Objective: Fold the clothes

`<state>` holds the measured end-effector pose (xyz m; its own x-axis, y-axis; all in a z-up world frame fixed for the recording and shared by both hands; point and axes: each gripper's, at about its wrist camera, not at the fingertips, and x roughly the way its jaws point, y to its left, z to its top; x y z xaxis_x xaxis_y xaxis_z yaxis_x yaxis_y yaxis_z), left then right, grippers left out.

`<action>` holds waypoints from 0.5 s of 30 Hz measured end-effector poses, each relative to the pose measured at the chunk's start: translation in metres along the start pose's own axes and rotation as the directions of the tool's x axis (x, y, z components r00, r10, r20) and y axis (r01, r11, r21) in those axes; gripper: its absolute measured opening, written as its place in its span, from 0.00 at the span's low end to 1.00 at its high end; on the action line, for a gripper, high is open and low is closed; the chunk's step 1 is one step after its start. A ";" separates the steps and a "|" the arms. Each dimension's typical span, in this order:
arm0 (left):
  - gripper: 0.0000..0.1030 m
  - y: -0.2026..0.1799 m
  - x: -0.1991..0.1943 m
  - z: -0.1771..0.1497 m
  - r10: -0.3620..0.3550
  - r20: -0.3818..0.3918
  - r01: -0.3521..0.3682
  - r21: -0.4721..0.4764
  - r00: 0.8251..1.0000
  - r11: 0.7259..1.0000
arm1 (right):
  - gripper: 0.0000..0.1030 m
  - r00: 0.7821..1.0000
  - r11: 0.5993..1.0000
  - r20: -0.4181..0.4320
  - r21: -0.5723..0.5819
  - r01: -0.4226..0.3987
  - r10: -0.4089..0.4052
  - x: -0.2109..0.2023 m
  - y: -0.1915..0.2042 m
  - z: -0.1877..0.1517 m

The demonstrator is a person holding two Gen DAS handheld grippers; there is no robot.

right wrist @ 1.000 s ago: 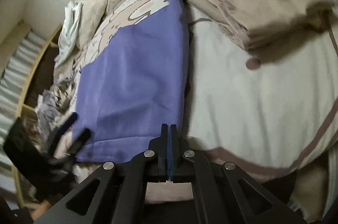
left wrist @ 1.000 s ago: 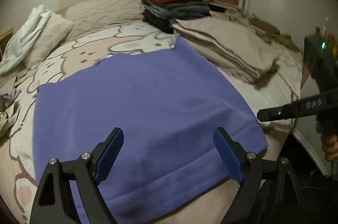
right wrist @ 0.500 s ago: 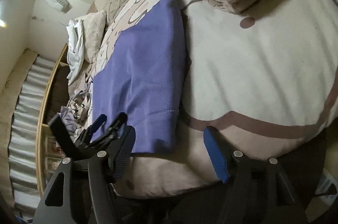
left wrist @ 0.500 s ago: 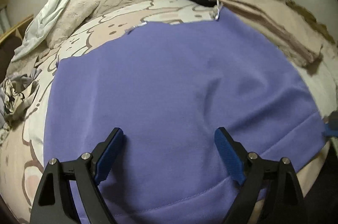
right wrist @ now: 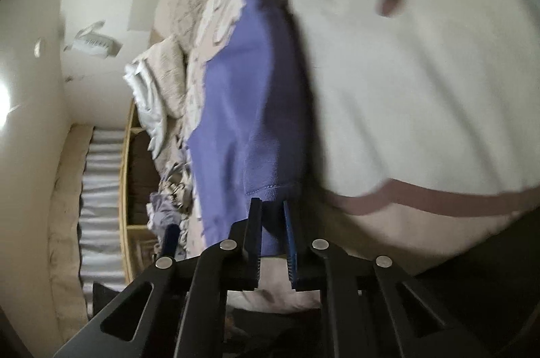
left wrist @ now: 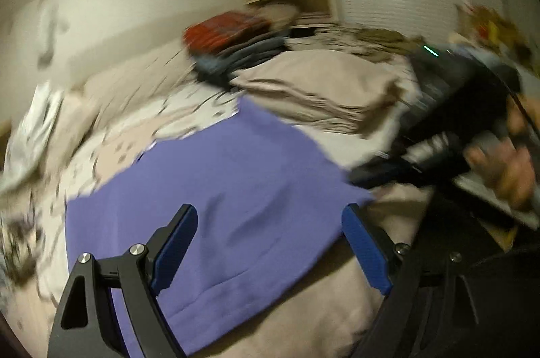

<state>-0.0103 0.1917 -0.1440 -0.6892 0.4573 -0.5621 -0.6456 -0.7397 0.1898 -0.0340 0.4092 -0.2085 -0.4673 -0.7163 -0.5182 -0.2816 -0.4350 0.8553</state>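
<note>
Purple garment [left wrist: 229, 189] spread flat on bed [right wrist: 422, 108], near corner clamped between narrowed right tongs [right wrist: 271, 236], near hem below and between wide-spread, empty left tongs [left wrist: 270, 246].

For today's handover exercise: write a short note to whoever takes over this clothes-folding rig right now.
Left claw: open, above the purple garment, holding nothing.
Right claw: nearly closed around the garment's near corner; whether it grips is unclear.
The garment lies flat on the bed, already folded at least once, judging by the doubled edge.
Finished stack of folded clothes sits at the far end.
Left to do: finish folding, then add it to the stack.
</note>
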 end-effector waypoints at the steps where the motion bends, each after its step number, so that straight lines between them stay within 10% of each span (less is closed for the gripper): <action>1: 0.85 -0.006 0.000 0.001 0.001 0.007 -0.001 0.026 1.000 1.000 | 0.12 1.000 1.000 -0.008 -0.013 -0.004 0.004 0.002 0.007 0.002; 8: 0.63 -0.033 0.015 0.010 0.091 0.053 -0.099 0.194 0.994 0.976 | 0.04 0.999 0.995 -0.036 -0.095 -0.028 0.025 0.005 0.046 0.012; 15: 0.63 -0.036 0.028 0.011 0.016 -0.025 -0.011 0.165 1.000 0.986 | 0.04 0.995 0.973 0.010 -0.204 0.103 -0.103 -0.009 0.055 0.010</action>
<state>-0.0103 0.2363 -0.1579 -0.6907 0.4328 -0.5793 -0.6832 -0.6531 0.3267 -0.0537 0.3977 -0.1569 -0.4438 -0.6624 -0.6035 -0.1509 -0.6086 0.7790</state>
